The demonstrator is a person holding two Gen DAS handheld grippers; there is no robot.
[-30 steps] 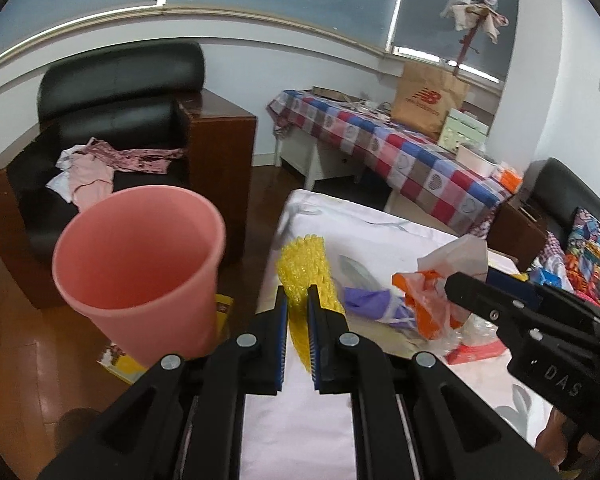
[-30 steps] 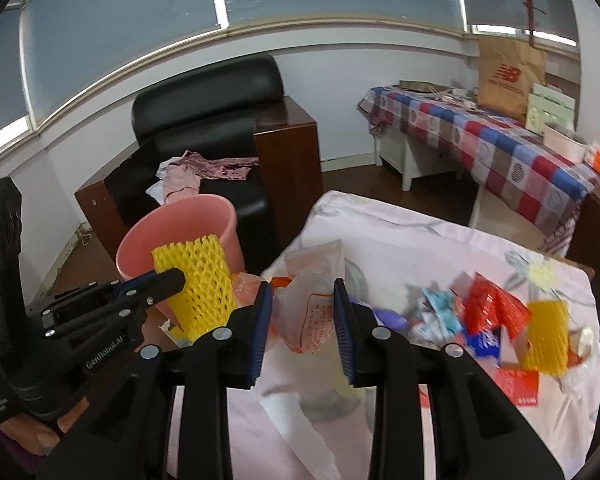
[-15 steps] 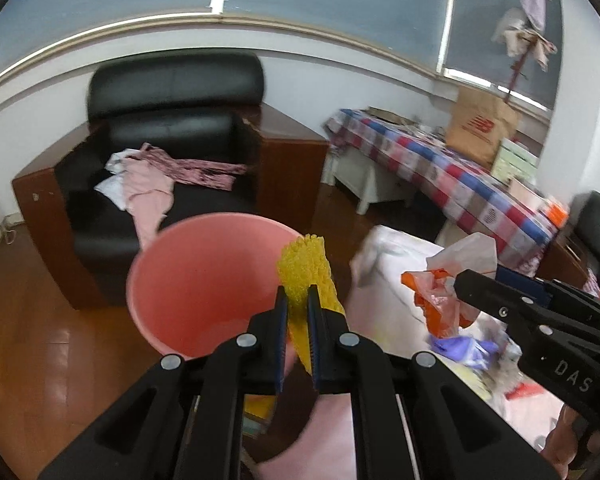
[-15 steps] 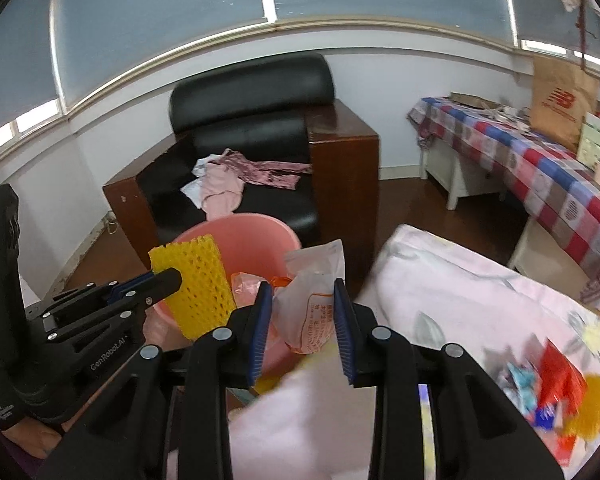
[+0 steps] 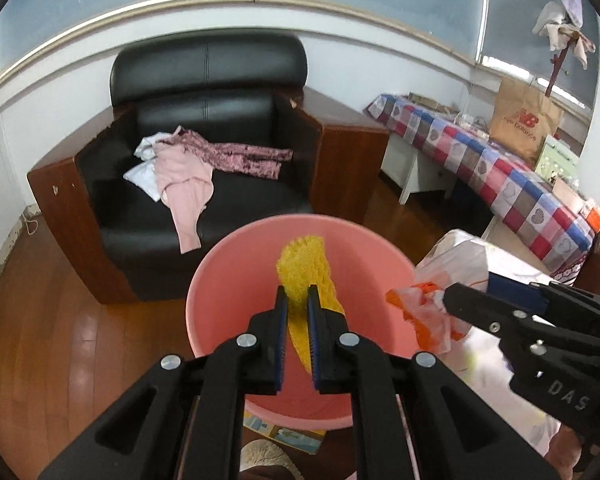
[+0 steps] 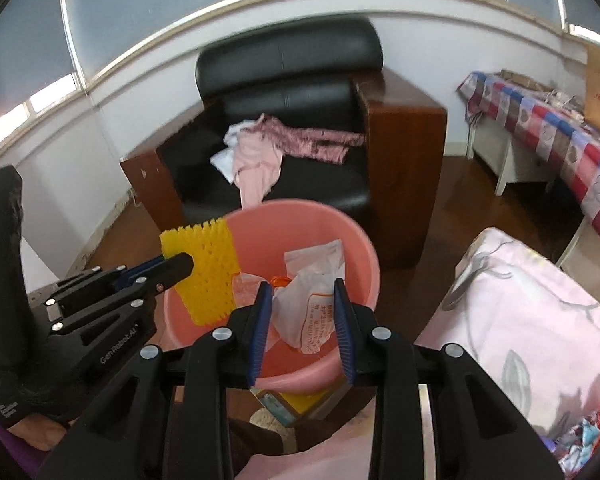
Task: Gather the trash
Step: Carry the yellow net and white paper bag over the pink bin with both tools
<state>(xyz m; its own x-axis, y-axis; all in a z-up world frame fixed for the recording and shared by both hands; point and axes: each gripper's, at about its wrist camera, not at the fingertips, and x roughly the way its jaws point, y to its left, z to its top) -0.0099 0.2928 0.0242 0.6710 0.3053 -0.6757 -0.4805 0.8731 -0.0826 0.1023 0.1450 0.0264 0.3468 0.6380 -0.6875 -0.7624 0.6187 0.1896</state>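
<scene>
Directly above the round pink plastic bucket, the left gripper pinches a yellow foam mesh sleeve; the right gripper clamps a crumpled white bag, apparently plastic, with orange inside.

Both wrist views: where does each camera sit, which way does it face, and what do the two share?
Left wrist view: sits on the left gripper, looking down along its fingers, which pinch a yellow foam net over the pink bucket; the right gripper shows beside it.
Right wrist view: sits on the right gripper, facing the same bucket, clamping a white plastic bag; the left gripper and a gloved hand show.
Shared: bucket, both grippers, foam net, bag, black armchair.
</scene>
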